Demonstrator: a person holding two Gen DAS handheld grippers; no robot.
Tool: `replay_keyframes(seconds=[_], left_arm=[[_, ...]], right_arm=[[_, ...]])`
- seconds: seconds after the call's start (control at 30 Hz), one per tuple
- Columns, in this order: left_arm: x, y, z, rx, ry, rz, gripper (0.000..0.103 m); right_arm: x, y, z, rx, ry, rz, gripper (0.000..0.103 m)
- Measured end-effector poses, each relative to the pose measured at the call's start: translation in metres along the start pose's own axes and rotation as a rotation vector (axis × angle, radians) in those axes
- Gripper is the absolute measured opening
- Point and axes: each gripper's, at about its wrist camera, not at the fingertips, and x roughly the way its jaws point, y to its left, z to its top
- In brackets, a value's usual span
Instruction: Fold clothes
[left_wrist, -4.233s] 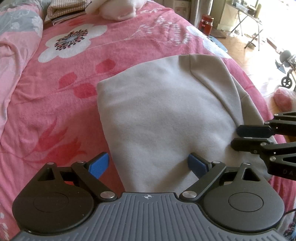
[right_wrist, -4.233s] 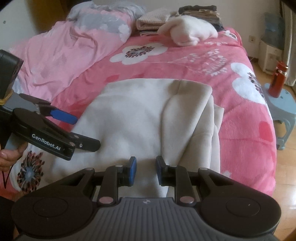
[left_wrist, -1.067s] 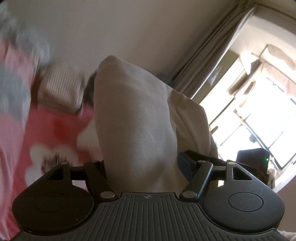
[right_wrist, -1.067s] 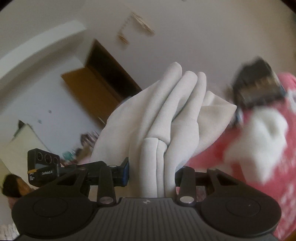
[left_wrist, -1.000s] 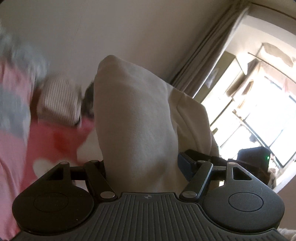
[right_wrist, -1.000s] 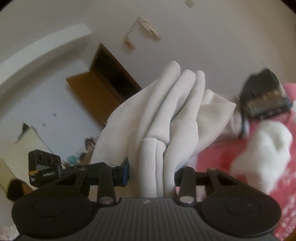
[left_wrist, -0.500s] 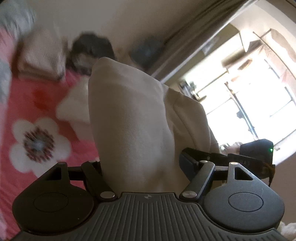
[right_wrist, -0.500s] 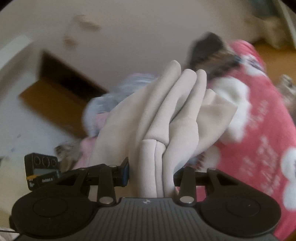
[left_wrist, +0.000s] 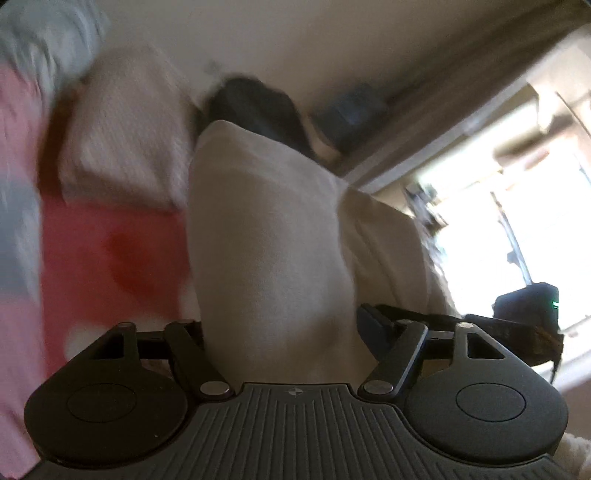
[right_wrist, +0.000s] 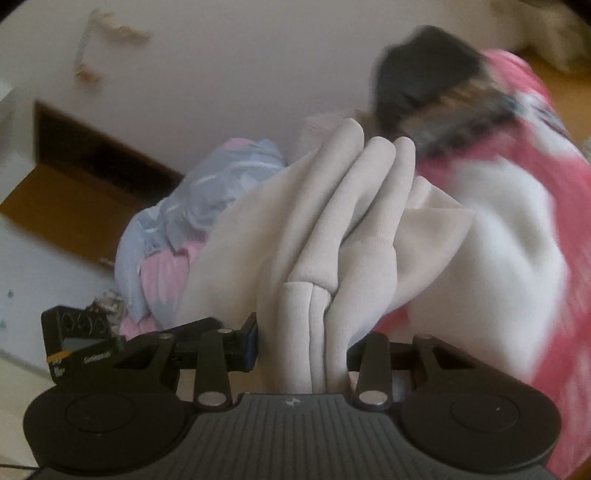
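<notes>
Fleece garment (left_wrist: 269, 258) bunched in thick, soft folds.

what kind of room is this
Most likely a bedroom at home. A pink floral bedspread covers a bed, a crumpled grey and pink quilt lies on it, and stacks of folded clothes sit near the wall.

Folded beige garment (right_wrist: 332, 236), bunched, held aloft

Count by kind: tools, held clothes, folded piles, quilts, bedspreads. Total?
Tools: 2 (left tool, jaws closing with the garment between them; right tool, clamped on it)
Held beige garment: 1
Folded piles: 2 (beige pile, dark pile)
Grey-pink quilt: 1
Floral pink bedspread: 1
Total: 7
</notes>
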Motion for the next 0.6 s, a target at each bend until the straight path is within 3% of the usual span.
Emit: replay_keyframes(seconds=[0.17, 0.33, 0.6], left_arm=[[0.047, 0.064, 0.082, -0.012, -0.136, 0.136, 0.064], [0.082, 0.102, 0.129, 0.003, -0.228, 0.258, 0.063], [0.107, 0.132, 0.156, -0.003, -0.278, 0.344, 0.063]], right_arm=[[0.108, -0.014, 0.100, -0.096, -0.018, 0.083, 0.041], [0.197, -0.029, 0.167, -0.132, -0.012, 0.129, 0.041], [0.268, -0.049, 0.199, -0.085, -0.028, 0.177, 0.041]])
